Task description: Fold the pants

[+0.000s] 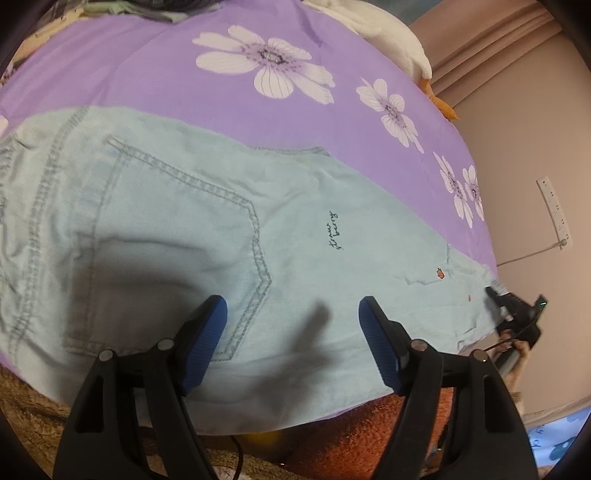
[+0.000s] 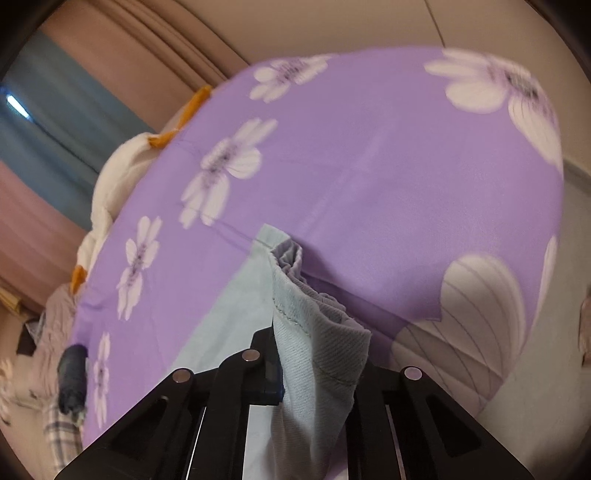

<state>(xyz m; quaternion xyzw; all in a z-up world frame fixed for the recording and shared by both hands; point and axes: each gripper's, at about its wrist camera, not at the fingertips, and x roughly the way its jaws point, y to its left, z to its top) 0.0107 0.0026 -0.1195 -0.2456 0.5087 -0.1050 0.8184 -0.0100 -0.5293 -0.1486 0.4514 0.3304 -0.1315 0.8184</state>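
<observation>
Light blue denim pants [image 1: 192, 229] lie flat on a purple flowered bed sheet [image 1: 155, 70], back pocket up, one leg running to the right. My left gripper [image 1: 291, 317] is open, hovering just above the seat near the pocket, holding nothing. My right gripper [image 1: 496, 295] shows at the far right of the left wrist view, at the leg's hem. In the right wrist view my right gripper [image 2: 314, 354] is shut on the bunched hem of the pants [image 2: 314, 332], which is lifted off the sheet [image 2: 369, 166].
A white plush toy [image 1: 388, 33] with orange parts lies at the bed's far edge by pink curtains. An orange-brown fuzzy blanket [image 1: 351, 435] lies at the near edge. A power strip [image 1: 554, 214] hangs on the wall. Clothes [image 2: 59, 369] are piled at the left.
</observation>
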